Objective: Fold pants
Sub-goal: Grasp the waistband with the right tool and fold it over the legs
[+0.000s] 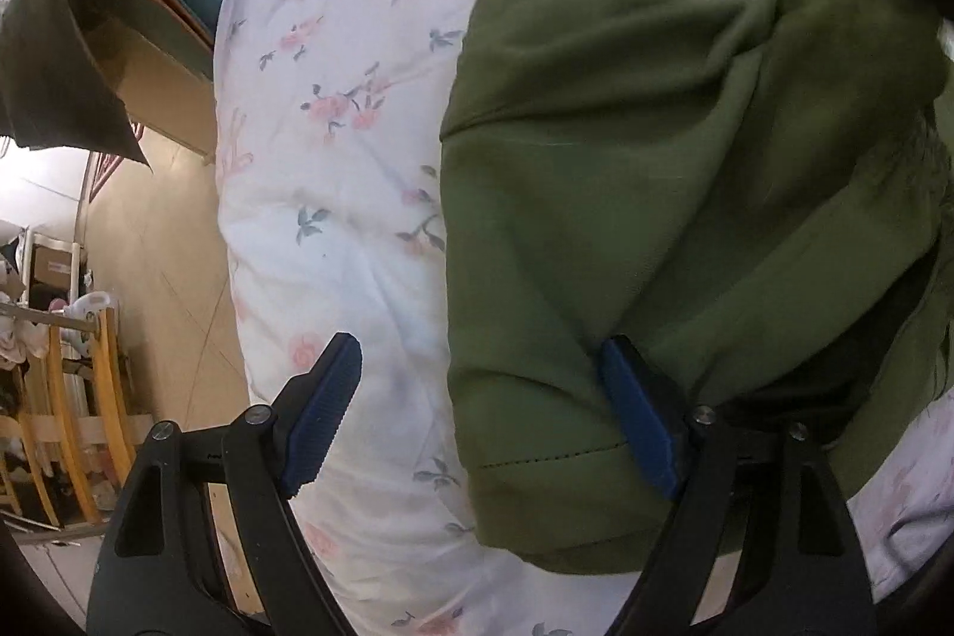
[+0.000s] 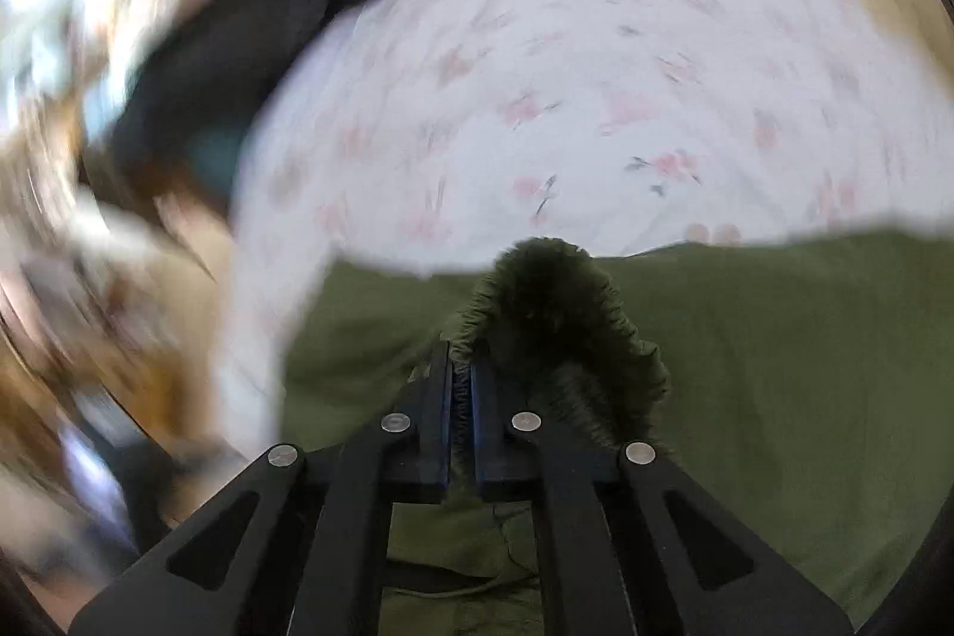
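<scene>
Pants: green pants (image 1: 626,195) lie on the bed's floral quilt (image 1: 334,171), partly doubled over, hem stitching toward the left camera.
Waistband: gathered elastic edge (image 2: 554,320) bunches up between the right jaws, likely lifted for carrying across as a fold.
Right hand-held gripper (image 2: 460,385): pressed together, pinching the waistband.
Left hand-held gripper (image 1: 483,415): spread wide; one finger (image 1: 638,415) rests on the cloth near the hem, the other over the quilt, nothing pinched, seemingly lining up a grab.
Surroundings: wooden rack (image 1: 71,385) beside the bed.

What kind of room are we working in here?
Probably a bedroom at home: the green pants lie on a floral quilt over a bed, with wooden rails and household clutter beside it.
</scene>
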Demonstrator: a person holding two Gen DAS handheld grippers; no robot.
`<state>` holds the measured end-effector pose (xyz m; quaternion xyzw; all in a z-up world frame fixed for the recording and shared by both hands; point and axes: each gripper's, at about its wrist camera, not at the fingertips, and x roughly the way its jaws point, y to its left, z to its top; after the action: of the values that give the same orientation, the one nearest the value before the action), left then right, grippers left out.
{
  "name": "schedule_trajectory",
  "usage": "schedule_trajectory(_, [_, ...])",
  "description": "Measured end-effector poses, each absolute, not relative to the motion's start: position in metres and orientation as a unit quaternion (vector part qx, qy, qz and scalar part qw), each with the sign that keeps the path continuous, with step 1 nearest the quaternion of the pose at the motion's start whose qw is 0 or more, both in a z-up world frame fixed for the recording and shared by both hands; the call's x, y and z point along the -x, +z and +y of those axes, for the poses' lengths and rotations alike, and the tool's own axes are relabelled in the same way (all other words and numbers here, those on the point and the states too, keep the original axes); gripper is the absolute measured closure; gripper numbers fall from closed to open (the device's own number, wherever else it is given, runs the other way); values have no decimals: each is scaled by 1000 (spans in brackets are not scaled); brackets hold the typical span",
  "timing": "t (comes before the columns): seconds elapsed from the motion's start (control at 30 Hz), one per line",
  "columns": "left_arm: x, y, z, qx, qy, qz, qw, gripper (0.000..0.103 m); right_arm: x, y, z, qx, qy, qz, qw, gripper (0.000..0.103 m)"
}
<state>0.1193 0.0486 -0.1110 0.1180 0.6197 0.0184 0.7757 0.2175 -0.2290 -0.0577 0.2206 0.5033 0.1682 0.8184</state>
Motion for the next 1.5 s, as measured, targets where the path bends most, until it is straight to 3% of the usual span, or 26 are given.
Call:
schedule_trajectory(0.17, [-116, -99, 42, -124, -3, 606, 786, 23, -255, -84, -260, -197, 100, 541, 812, 99])
schedule_trajectory(0.27, [-120, -101, 44, -110, -1, 619, 777, 23, -263, -117, -268, -191, 101, 577, 788, 89])
schedule_trajectory(0.33, [-120, -99, 45, -100, -1, 623, 776, 23, -255, -109, -279, -226, 124, 557, 789, 88])
schedule_trajectory(0.47, [-119, -88, 46, -88, -9, 610, 787, 23, -220, -73, -296, -225, 126, 539, 802, 53])
schedule_trajectory(0.67, [-123, -72, 51, -60, 3, 589, 806, 23, -170, -68, -277, -186, 163, 560, 791, 53])
schedule_trajectory(0.87, [-128, -39, 90, 31, 51, 548, 834, 23, -176, -90, -257, -173, 168, 551, 799, 52])
schedule_trajectory(0.93, [-128, -34, 102, 47, 61, 544, 836, 23, -181, -89, -247, -157, 169, 546, 805, 62])
schedule_trajectory(1.0, [-129, -34, 118, 53, 78, 544, 834, 23, -178, -76, -241, -151, 180, 541, 807, 96])
schedule_trajectory(1.17, [-129, -38, 146, 96, 97, 553, 822, 23, -152, -15, -250, -196, 226, 499, 814, 98])
schedule_trajectory(1.27, [-128, -37, 138, 74, 87, 549, 828, 23, -133, -12, -265, -233, 218, 508, 800, 98])
schedule_trajectory(1.5, [-126, -34, 129, 64, 71, 549, 830, 23, -116, -126, -295, -231, 111, 648, 717, 96])
